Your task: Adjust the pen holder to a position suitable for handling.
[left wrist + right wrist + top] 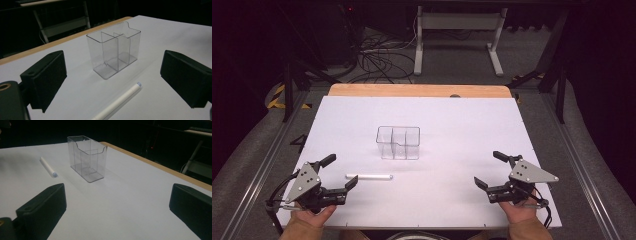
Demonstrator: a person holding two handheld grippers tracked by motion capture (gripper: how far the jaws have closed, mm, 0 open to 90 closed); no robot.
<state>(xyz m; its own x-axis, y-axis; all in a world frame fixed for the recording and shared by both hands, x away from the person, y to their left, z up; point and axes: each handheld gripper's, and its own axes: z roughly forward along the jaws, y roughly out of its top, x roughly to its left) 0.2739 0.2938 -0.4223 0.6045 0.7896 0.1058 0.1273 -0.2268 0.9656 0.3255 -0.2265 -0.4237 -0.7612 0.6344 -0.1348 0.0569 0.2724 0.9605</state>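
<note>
A big white table [452,120] fills the middle of the high view, with a strip of wood along its far edge; nothing on it looks moved into place yet.

In the middle of the table stands a clear plastic box [398,142] with thin walls that split it into little rooms; every room is empty.

The left gripper [341,172] rests low at the near left corner, held by a hand, with its jaws wide apart and nothing between them; one jaw tip sits just beside the pen. The right gripper [492,170] rests at the near right corner, well apart from the box, and its jaws are wide apart and empty too.

The smallest thing is a white pen [369,176]; it lies flat on the table, near the box on the person's side, and outside it.

I think the job is to put the pen in the box; picking it up and dropping it in are both left to do.
</note>
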